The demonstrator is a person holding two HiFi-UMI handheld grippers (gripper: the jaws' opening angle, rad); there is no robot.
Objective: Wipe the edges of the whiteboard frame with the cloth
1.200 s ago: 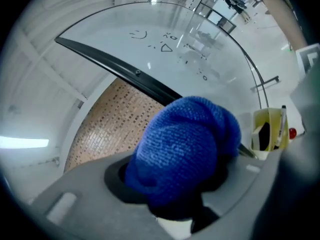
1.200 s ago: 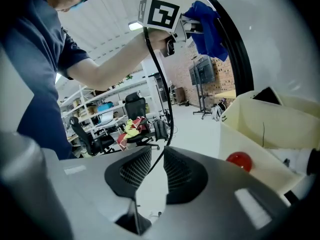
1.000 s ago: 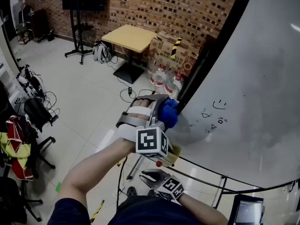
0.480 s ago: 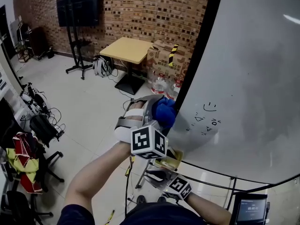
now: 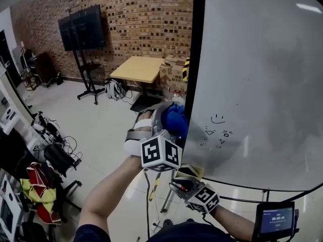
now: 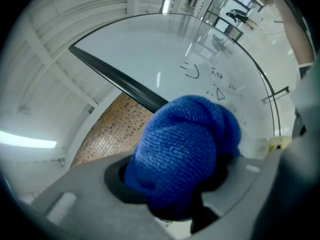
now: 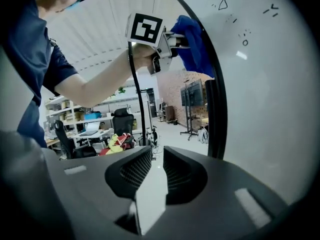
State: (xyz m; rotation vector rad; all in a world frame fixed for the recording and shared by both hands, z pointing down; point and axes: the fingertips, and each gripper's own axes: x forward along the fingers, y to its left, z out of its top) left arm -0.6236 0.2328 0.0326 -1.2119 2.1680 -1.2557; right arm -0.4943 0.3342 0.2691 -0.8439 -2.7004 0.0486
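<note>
The whiteboard stands at the right, its black frame edge running vertically on its left side. My left gripper is shut on a bunched blue cloth, and the cloth rests against that edge. In the left gripper view the cloth fills the jaws, with the frame just beyond. My right gripper hangs lower, near the board's bottom left corner. Its jaws keep a narrow gap with nothing between them. From there the cloth shows higher up on the frame.
Small marker drawings sit on the board near the cloth. Behind the board stand a wooden table, cardboard boxes and a TV on a stand. A chair with clothes and floor cables lie at the left. A small screen is bottom right.
Both grippers have risen. The cloth has slid upward along the black left edge of the frame, and the head view has tilted up with it.
</note>
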